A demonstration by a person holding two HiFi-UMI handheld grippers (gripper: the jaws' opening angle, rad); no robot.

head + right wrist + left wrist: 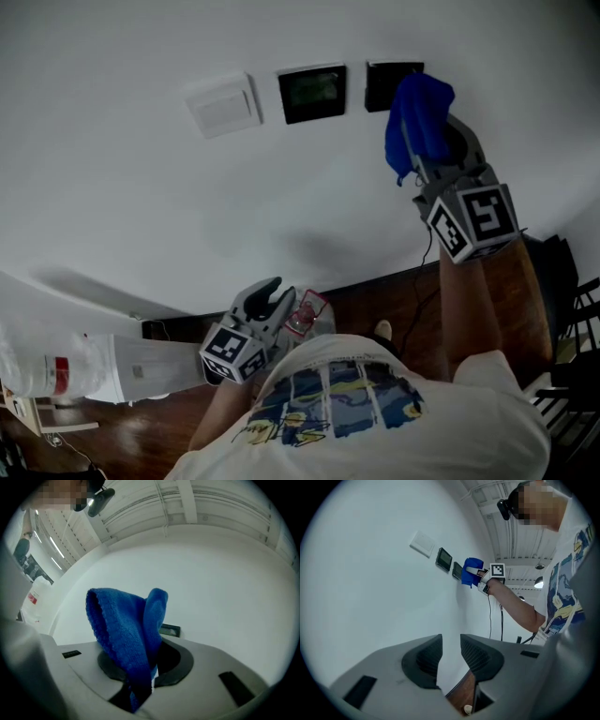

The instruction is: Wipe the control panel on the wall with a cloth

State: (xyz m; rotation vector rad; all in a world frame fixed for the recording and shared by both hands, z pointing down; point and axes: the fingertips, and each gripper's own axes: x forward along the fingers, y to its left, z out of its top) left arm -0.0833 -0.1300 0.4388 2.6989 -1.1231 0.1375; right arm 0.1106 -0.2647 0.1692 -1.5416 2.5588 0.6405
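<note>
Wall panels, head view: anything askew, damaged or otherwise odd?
Nothing stands out. The white switch plate, middle dark panel and rightmost dark panel sit in one row, apparently intact; the blue cloth in the right gripper overlaps the rightmost.

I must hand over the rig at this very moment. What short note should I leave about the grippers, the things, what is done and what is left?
Left gripper: open, empty, held low.
Right gripper: shut on the blue cloth, raised to the wall.
Things: the cloth overlaps the right dark panel. The screen panel and white switch plate lie to its left, uncovered.
Done: the cloth is gripped and at the panel. How much is wiped cannot be told.
Left: wipe the panel.
</note>
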